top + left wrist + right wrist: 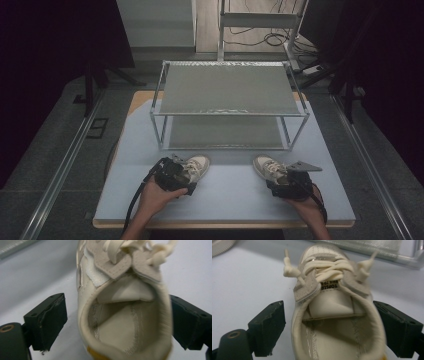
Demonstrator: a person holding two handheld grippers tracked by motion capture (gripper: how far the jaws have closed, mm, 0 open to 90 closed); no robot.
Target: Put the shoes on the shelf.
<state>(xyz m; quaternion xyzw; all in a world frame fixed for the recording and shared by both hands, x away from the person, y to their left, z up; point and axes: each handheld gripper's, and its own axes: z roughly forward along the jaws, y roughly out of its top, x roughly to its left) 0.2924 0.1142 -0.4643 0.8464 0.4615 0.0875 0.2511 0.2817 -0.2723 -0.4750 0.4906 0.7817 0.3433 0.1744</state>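
Both forearms enter from the table's near edge, each hand wrapped around its tool. Left gripper (pixel 176 179) straddles the heel of the left shoe (pixel 196 166), jaws wide, a gap showing at one pad. Right gripper (pixel 286 183) likewise brackets the right shoe (pixel 266 167), jaws spread. Both shoes lie on the blue mat (pixel 227 192) before the metal rack (pixel 230 102).
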